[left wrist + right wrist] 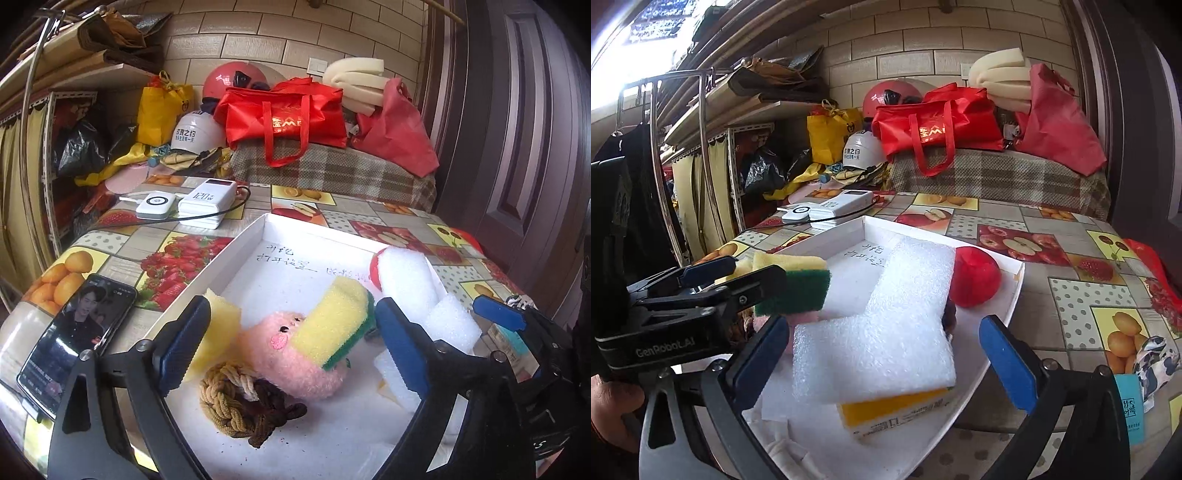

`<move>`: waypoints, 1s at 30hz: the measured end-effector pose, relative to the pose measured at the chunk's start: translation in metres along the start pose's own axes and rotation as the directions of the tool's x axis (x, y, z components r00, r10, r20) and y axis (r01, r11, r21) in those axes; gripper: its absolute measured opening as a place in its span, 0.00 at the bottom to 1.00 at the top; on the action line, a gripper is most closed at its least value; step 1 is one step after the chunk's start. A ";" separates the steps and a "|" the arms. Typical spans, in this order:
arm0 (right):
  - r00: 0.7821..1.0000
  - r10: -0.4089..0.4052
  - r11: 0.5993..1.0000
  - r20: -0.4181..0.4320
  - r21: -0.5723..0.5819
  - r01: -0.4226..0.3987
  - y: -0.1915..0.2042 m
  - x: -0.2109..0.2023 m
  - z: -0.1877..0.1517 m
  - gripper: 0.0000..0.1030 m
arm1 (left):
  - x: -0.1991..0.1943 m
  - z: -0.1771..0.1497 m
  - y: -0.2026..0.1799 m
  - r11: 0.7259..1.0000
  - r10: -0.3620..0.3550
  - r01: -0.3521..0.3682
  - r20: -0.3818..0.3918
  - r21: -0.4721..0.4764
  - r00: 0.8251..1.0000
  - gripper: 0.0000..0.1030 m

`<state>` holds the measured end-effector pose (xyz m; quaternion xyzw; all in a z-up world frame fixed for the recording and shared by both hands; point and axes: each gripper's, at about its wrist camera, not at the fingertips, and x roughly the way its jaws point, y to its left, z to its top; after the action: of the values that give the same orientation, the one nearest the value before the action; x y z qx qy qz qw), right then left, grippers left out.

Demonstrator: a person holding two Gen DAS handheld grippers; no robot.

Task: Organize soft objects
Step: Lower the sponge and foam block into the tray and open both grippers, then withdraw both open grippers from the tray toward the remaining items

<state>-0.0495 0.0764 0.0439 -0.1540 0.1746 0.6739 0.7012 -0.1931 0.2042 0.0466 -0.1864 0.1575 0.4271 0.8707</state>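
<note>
Fruit-print oilcloth covers the counter (pixel 110 266), with cluttered shelves and red bags behind, and a shallow white tray (pixel 236 242) sits in the middle collecting the soft things. Inside it lie a pink plush (pixel 291 360), a knotted rope toy (pixel 236 402), a yellow-and-green sponge (pixel 338 319) propped on the plush, a second yellow sponge (pixel 219 325) at the tray's left wall, white foam blocks (pixel 886 317) stacked over a yellow-banded box, and a red ball (pixel 975 277) at the far right edge.

Left tongs (pixel 288 343) stand wide, nothing pinched; the sponge leans between the pads but seems free of them, so this looks like a release just made. Right tongs (pixel 886 356) gape as wide as they go around the foam, with clear gaps on both sides.

So the step in hand appears to be dropping off into the tray. A phone (pixel 79 339) and power banks (pixel 205 206) stay outside it. Next, both tongs likely need to back away cleanly without dragging the sponge or tipping the foam stack, then look for any remaining soft item.
</note>
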 end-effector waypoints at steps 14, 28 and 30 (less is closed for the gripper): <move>1.000 -0.029 0.998 0.010 -0.056 0.029 0.011 -0.001 -0.002 1.00 | -0.009 -0.002 -0.011 0.998 0.024 -0.027 0.048 0.063 0.999 1.00; 0.999 -0.031 0.999 0.014 -0.036 0.032 0.008 -0.002 -0.002 1.00 | -0.011 0.000 -0.008 0.998 0.043 -0.046 0.060 0.053 0.997 1.00; 0.999 -0.036 0.999 0.017 -0.031 0.037 0.007 -0.003 -0.002 1.00 | -0.012 0.000 -0.007 0.998 0.046 -0.049 0.062 0.049 0.997 1.00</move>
<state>-0.0568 0.0731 0.0438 -0.1625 0.1552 0.6649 0.7124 -0.1945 0.1921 0.0535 -0.1475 0.1459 0.4490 0.8691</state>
